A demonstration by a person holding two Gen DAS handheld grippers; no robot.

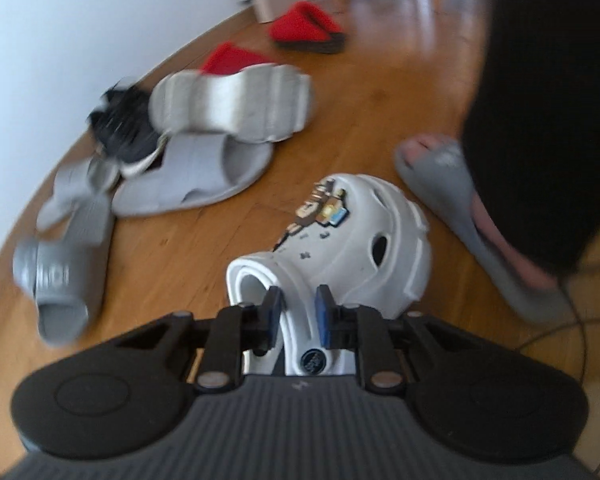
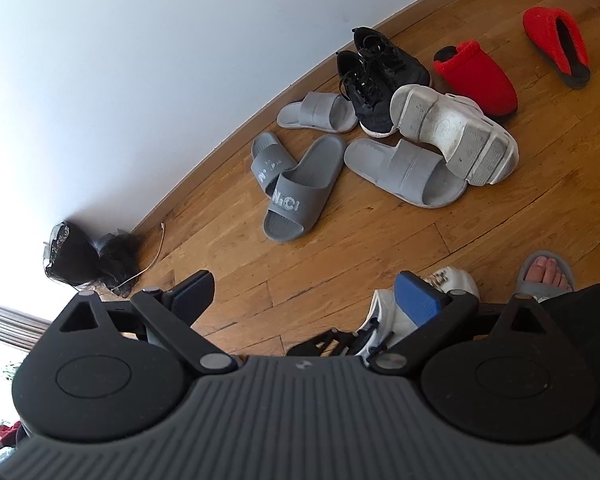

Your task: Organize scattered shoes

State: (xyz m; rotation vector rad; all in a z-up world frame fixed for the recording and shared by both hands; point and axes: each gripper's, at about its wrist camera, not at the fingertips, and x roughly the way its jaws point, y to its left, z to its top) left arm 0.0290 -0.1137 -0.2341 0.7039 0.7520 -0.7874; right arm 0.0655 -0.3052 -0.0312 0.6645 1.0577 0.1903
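Your left gripper (image 1: pixel 298 314) is clamped on the heel rim of the white clog (image 1: pixel 340 240), whose long axis runs away from you, toe at the far end, over the wooden floor (image 1: pixel 380 100). Your right gripper (image 2: pixel 304 300) hangs wide and empty — the clog sits just beside its right finger. Far left lies the heap: its upturned mate, the white clog sole-up (image 2: pixel 456 136), resting across a grey slide (image 2: pixel 404 172). So the left hand carries; the partner lies ahead and leftward — judged the natural destination.
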